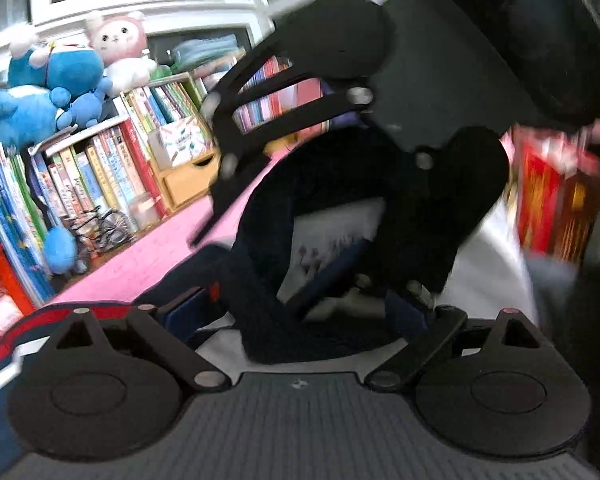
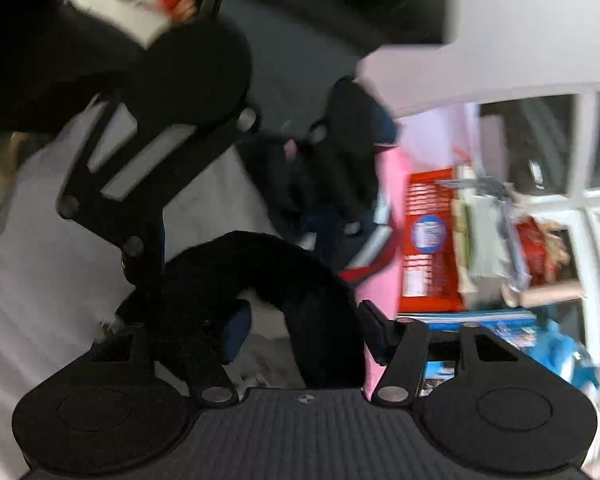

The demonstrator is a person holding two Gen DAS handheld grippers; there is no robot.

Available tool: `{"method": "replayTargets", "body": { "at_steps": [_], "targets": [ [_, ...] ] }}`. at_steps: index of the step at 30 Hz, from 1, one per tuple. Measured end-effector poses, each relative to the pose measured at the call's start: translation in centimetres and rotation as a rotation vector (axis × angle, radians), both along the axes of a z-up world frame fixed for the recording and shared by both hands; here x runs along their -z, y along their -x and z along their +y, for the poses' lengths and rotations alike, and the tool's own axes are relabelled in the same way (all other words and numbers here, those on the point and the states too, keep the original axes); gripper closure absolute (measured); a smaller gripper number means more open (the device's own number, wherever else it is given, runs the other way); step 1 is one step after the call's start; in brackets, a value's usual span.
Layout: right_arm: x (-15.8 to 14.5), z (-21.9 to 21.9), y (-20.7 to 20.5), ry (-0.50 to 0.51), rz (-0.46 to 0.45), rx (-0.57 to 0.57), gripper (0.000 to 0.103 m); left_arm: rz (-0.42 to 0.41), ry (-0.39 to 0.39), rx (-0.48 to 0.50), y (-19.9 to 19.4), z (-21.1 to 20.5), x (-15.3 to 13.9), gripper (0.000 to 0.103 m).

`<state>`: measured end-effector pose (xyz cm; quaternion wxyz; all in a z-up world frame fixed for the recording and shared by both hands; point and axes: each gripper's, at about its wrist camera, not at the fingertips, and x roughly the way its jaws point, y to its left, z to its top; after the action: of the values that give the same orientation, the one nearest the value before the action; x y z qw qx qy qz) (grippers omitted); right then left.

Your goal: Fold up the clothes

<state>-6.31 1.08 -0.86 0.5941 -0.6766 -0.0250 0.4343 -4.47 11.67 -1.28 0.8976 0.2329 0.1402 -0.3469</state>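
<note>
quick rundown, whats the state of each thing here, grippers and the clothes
left gripper: jaws wide, dark cloth between them, grip unclear
right gripper: partly closed, dark cloth between the jaws, blurred
garment: white and navy, bunched on the pink table, not folded flat
wooden drawer: shut
books: standing upright in a row

Your left gripper [image 1: 300, 308] fills the bottom of the view, its jaws standing wide apart over a garment [image 1: 332, 240] of dark navy and white cloth with a red and white band at the lower left. Just ahead, the other gripper [image 1: 364, 140] crosses the middle of the view, large and blurred, tilted over the cloth. The garment lies on a pink surface [image 1: 148, 256]. Beyond it a shelf of books [image 1: 100, 176] runs along the left, with blue and pink plush toys [image 1: 60, 80] on top and a small model bicycle [image 1: 104, 228] at its foot.
</note>
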Motion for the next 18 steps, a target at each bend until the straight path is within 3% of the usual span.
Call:
{"method": "replayTargets", "body": {
  "at_steps": [1,4,7,10,15,18],
  "targets": [
    [0.3,0.4,0.0,0.005,-0.008,0.010,0.082,-0.015,-0.004,0.002,0.3,0.4,0.1,0.007],
    [0.1,-0.1,0.7,-0.037,-0.039,0.018,0.089,-0.044,0.022,-0.009,1.0,2.1,-0.2,0.005],
    [-0.1,-0.9,1.7,-0.069,-0.093,0.015,0.090,-0.043,0.143,-0.056,0.2,4.5,-1.6,0.004],
    [0.0,-1.8,3.0,-0.072,-0.160,-0.010,0.091,0.019,0.267,-0.115,-1.9,6.1,-2.7,0.001],
    [-0.2,-2.6,3.6,-0.112,-0.183,0.012,0.096,0.081,0.266,-0.225,-4.0,5.9,-2.4,0.001],
    [0.0,-3.0,3.3,-0.126,-0.201,0.073,0.096,0.091,0.380,-0.197,-2.9,7.6,-3.3,0.002]
  ]
}}
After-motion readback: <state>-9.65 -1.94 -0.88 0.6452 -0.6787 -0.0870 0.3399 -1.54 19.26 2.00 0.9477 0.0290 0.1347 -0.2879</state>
